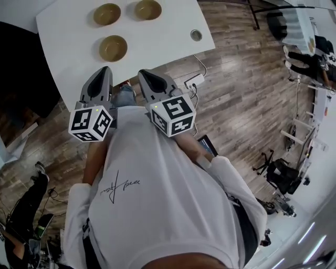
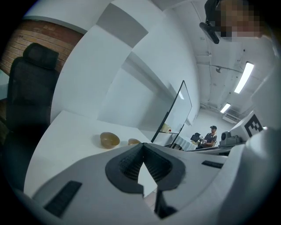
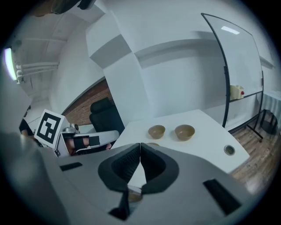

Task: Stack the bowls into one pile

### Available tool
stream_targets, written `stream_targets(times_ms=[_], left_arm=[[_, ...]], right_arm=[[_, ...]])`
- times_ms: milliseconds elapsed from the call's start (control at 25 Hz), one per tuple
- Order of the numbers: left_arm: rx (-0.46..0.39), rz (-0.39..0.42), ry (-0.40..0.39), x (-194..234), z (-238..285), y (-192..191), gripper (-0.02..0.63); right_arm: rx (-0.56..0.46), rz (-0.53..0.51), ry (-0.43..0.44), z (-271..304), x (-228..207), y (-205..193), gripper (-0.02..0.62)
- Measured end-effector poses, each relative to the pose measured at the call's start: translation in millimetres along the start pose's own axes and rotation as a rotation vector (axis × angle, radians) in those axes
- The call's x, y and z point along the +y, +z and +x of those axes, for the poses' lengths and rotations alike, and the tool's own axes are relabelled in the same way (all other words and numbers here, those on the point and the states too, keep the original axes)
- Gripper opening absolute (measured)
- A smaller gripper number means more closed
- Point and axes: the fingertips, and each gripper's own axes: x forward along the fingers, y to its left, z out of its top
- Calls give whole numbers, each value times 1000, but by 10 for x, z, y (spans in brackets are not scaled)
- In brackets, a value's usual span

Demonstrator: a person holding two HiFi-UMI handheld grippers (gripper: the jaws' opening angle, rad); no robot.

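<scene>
**Work surface.** A white table (image 1: pixel 157 47) fills the upper left of the head view. Its top is flat and matte. A round metal grommet (image 1: pixel 196 35) is set into the top near the right edge.

**Task items.** Three tan bowls stand upright on the table, each apart from the others and none stacked.
- The top-left bowl (image 1: pixel 107 14) and the top-right bowl (image 1: pixel 147 9) sit side by side at the top of the frame.
- The lower bowl (image 1: pixel 113 48) sits below them, closest to the grippers.

**Grippers.**
- The left gripper (image 1: pixel 104 71) is at the table's near edge. Its jaws are closed, pad against pad, with nothing between them.
- The right gripper (image 1: pixel 143 73) is just beside it. Its jaws are likewise closed and empty.
- Both grippers point toward the bowls, well short of them.

**Room.**
- The floor is wood plank (image 1: pixel 236 79).
- A white power strip (image 1: pixel 194 81) lies on the floor below the table's right corner.
- A black chair (image 2: pixel 30 88) stands at the left of the left gripper view, in front of a brick wall (image 2: pixel 26 39).
- A whiteboard on a black stand (image 3: pixel 237 66) occupies the right of the right gripper view, beyond the table.
- The remaining walls are white.
- Strip lights (image 2: pixel 244 77) run along the ceiling at the upper right of the left gripper view.
- A second person (image 2: pixel 210 137) is at a distant desk there.
</scene>
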Motion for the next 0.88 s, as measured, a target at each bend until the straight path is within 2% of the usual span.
stream_targets(times_ms=[400, 880], left_arm=[[-37, -46, 83, 585, 267, 306, 8], [-17, -52, 108, 711, 335, 348, 8]], right_arm=[[55, -82, 61, 629, -100, 394, 11], [76, -86, 37, 795, -286, 449, 11]])
